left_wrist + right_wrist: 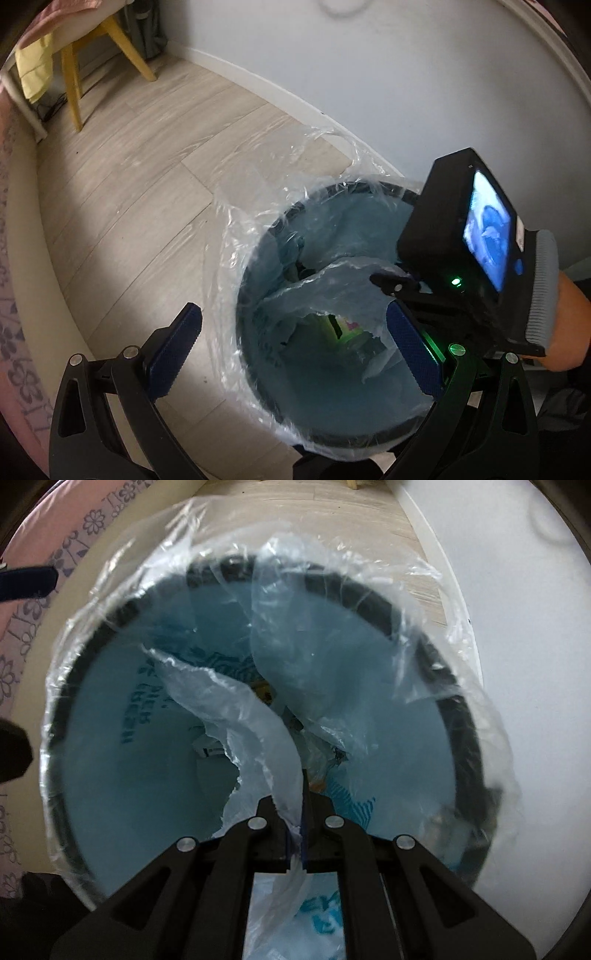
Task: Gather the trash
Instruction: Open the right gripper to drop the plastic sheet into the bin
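Observation:
A dark round bin (258,373) stands on the floor, lined with a thin, blue-tinted plastic bag (251,229) whose edge drapes over the rim. My left gripper (295,350) is open above the bin's left rim, one blue pad (173,354) over the floor and the other over the inside. The right gripper's body with its lit screen (480,236) hangs over the bin's right side. In the right wrist view my right gripper (295,834) points down into the bin (373,602), shut on a loose fold of the bag (255,738). Some trash (343,326) shows at the bottom.
Pale wood floor (147,184) lies left of the bin, and a white wall with a baseboard (369,74) is just behind it. A yellow-legged chair (72,85) stands at the back left. A bed edge with a pink flowered sheet (11,332) runs along the left.

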